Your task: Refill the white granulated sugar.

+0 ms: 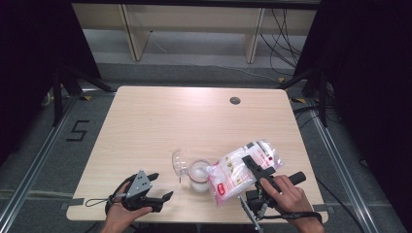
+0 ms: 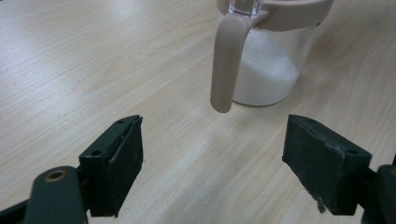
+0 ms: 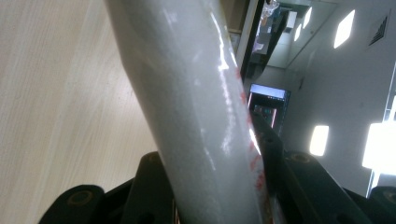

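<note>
While the right gripper [image 1: 255, 167], clamped on the bag [image 1: 241, 169], pours into the jar [image 1: 198, 176] at its nine o'clock, the left gripper [image 1: 160, 186] waits with jaws apart; next, tip further.

Light wood bench [image 1: 160, 121] w/ rounded corners, seen from above. Dark round hole [image 1: 235, 100] near its far edge, right of centre. Grey floor [image 1: 194, 56] beyond; pale shelf legs [image 1: 133, 34] at the back. Black cables [image 1: 284, 34] trail down at back right. Black curtains [image 1: 29, 48] hang on both sides. Black "5" mark [image 1: 77, 130] on floor, left of bench. Metal rails [image 1: 340, 160] run along either side.
</note>
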Demonstrator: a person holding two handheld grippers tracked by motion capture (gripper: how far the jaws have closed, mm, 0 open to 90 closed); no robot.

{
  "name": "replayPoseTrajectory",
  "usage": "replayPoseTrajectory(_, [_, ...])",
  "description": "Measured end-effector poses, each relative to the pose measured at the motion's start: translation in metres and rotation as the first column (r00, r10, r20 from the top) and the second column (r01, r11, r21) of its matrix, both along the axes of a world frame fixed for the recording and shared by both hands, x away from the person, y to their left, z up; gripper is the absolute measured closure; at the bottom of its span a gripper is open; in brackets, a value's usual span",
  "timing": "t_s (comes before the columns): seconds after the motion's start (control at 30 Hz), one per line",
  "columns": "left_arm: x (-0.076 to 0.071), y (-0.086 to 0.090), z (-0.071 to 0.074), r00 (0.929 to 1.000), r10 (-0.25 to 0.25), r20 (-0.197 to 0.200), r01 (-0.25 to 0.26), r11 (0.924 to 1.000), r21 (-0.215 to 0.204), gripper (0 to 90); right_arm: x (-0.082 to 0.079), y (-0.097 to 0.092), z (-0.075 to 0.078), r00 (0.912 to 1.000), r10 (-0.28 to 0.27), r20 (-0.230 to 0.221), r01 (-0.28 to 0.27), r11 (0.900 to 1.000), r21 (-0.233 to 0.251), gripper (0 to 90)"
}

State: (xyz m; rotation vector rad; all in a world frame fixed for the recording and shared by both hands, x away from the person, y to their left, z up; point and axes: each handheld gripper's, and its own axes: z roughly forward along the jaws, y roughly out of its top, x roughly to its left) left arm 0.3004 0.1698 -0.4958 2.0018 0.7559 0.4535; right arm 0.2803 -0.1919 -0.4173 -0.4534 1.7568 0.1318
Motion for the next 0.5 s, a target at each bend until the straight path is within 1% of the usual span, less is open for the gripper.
replayPoseTrajectory(0.03, [0.0001, 0.0001, 0.0, 1.0, -0.001, 0.001, 0.001, 1.0, 0.001, 19.7, 0.0002, 0.0001, -0.0001, 1.0, 0.004, 0.002, -0.004, 1.0, -0.002, 68.0])
replayPoseTrajectory(0.07, [0.0, -0.0001, -0.0001, 1.0, -0.001, 0.0, 0.001, 1.0, -0.003, 19.7, 0.0009, 0.0007, 0.0008, 0.9995, 0.025, 0.019, -0.024, 0.9996, -0.012, 67.9])
replayPoseTrajectory(0.1, [0.0, -0.0003, -0.0002, 1.0, 0.0, 0.0, 0.0, 1.0, -0.005, 19.7, 0.0005, 0.0005, 0.0005, 0.9997, 0.019, 0.015, -0.018, 0.9998, -0.008, 67.9])
replayPoseTrajectory(0.13, [0.0001, -0.0002, -0.0002, 1.0, 0.0, 0.002, 0.0, 1.0, -0.001, 19.7, -0.0007, -0.0001, -0.0009, 0.9999, 0.001, 0.01, -0.001, 1.0, 0.009, 68.0])
replayPoseTrajectory(0.17, [0.0, -0.0002, -0.0002, 1.0, 0.0, 0.002, 0.0, 1.0, -0.001, 19.7, 0.0006, 0.0012, 0.0014, 0.9994, 0.026, 0.023, -0.026, 0.9995, -0.017, 68.0])
replayPoseTrajectory(0.2, [0.0, -0.0002, -0.0002, 1.0, 0.0, 0.002, 0.0, 1.0, -0.001, 19.7, 0.0002, 0.0017, 0.002, 0.9996, 0.022, 0.017, -0.021, 0.9995, -0.024, 68.0])
replayPoseTrajectory(0.23, [0.0, -0.0002, -0.0001, 1.0, 0.0, 0.0, 0.0, 1.0, -0.001, 19.7, 0.0009, 0.0025, 0.0031, 0.999, 0.038, 0.024, -0.037, 0.9984, -0.043, 68.0])
replayPoseTrajectory(0.27, [0.0, -0.0001, -0.0001, 1.0, 0.0, 0.001, 0.0, 1.0, 0.0, 19.7, 0.0006, 0.0024, 0.0028, 0.999, 0.036, 0.027, -0.035, 0.9988, -0.036, 68.0])
replayPoseTrajectory(0.33, [0.0, 0.0, 0.0, 1.0, 0.0, 0.001, 0.0, 1.0, 0.0, 19.7, 0.0006, 0.0026, 0.003, 0.999, 0.037, 0.026, -0.036, 0.9985, -0.041, 68.0])
replayPoseTrajectory(0.37, [0.0, 0.0, 0.0, 1.0, -0.001, 0.001, 0.001, 1.0, 0.0, 19.7, 0.0003, 0.0026, 0.0025, 0.9992, 0.033, 0.024, -0.032, 0.9989, -0.034, 68.0])
replayPoseTrajectory(0.43, [0.0, -0.0002, -0.0002, 1.0, 0.0, 0.001, 0.0, 1.0, -0.001, 19.7, 0.0006, 0.0026, 0.0031, 0.9989, 0.038, 0.025, -0.037, 0.9985, -0.04, 68.1])
replayPoseTrajectory(0.47, [0.0001, -0.0002, -0.0002, 1.0, -0.001, 0.002, 0.001, 1.0, -0.001, 19.8, 0.0002, 0.0027, 0.0024, 0.9991, 0.033, 0.026, -0.032, 0.9988, -0.037, 68.1])
replayPoseTrajectory(0.5, [0.0001, -0.0002, -0.0003, 1.0, -0.001, 0.002, 0.001, 1.0, -0.001, 19.7, -0.0003, 0.0021, 0.0007, 0.9998, 0.017, 0.014, -0.017, 0.9996, -0.023, 68.1])
